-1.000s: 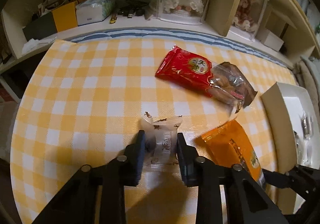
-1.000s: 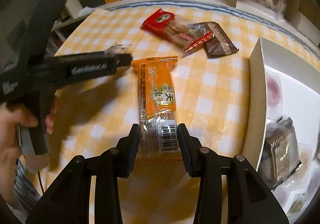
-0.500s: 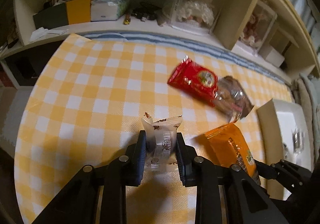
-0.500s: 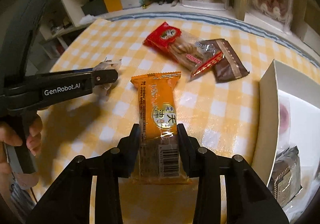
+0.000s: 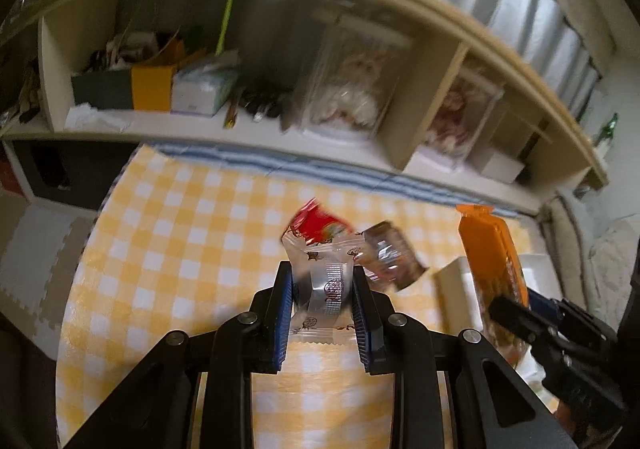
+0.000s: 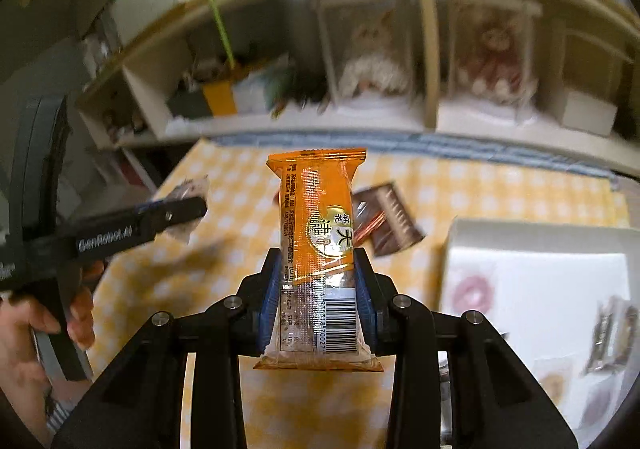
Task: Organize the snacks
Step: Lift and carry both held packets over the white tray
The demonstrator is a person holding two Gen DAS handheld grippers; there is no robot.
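My left gripper (image 5: pixel 322 281) is shut on a small clear snack packet (image 5: pixel 326 269) and holds it above the yellow checked table (image 5: pixel 168 249). My right gripper (image 6: pixel 318 269) is shut on a long orange snack packet (image 6: pixel 318 217), lifted upright off the table; that packet also shows in the left wrist view (image 5: pixel 494 257). A red packet (image 5: pixel 316 223) and a brown packet (image 5: pixel 390 259) lie on the table. A white box (image 6: pixel 540 281) with several snacks inside stands at the right. The left gripper (image 6: pixel 180 211) also shows in the right wrist view.
A shelf unit (image 5: pixel 280 61) runs along the table's far edge, with boxes, a tissue box (image 5: pixel 204 89) and cased dolls (image 5: pixel 356 89). A blue striped band (image 5: pixel 320 167) borders the cloth.
Both grippers have lifted their packets off the table and risen; the views now tilt up toward the shelf. The orange packet now hangs upright in the right gripper.
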